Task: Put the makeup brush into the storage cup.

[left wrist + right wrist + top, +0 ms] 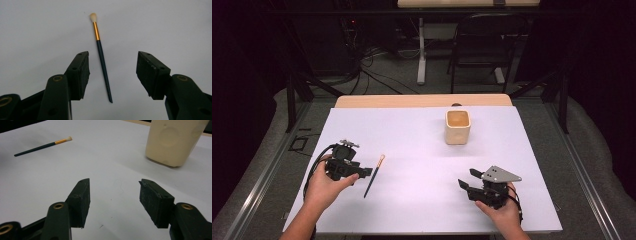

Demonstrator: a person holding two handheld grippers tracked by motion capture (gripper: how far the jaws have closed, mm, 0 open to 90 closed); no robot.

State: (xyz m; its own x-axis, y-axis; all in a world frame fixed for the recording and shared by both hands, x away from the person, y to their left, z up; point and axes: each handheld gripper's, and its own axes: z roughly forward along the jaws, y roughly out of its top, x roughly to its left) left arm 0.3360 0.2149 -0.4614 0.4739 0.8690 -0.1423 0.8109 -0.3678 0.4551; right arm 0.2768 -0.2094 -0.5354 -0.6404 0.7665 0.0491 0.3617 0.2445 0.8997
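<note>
Left gripper (pixel 368 171) is right on the brush (pixel 374 175) now, jaws apart and nothing pinched yet. In the left gripper view the brush (pixel 102 58) lies flat on the white sheet (pixel 422 145) between the two pads, closer to the left pad (pixel 83 72) than the right one, touching neither. That's the relation to watch: the handle runs lengthwise along the gripper's own line of sight, bristle tip far, pointed tail near, tilted a touch off centre. So a squeeze would catch the dark handle across its width, and I'd judge the left pad meets it first.

From above, the brush sits at the sheet's left side, bristles aimed toward the far edge, tail toward the person. The left hand (pixel 324 187) holds its gripper low and tipped toward the sheet, jaw tips just beside the handle's middle.

Right gripper (pixel 468 181) is well apart from the brush, parked near the right front of the sheet, jaws open and empty, hand (pixel 502 210) resting behind it. Its own view looks across at the brush (pixel 42 146) far off to the left and the cream cup (pixel 175 141) up close on the right. The cup (pixel 458 126) stands upright toward the far side, nearer the right hand
</note>
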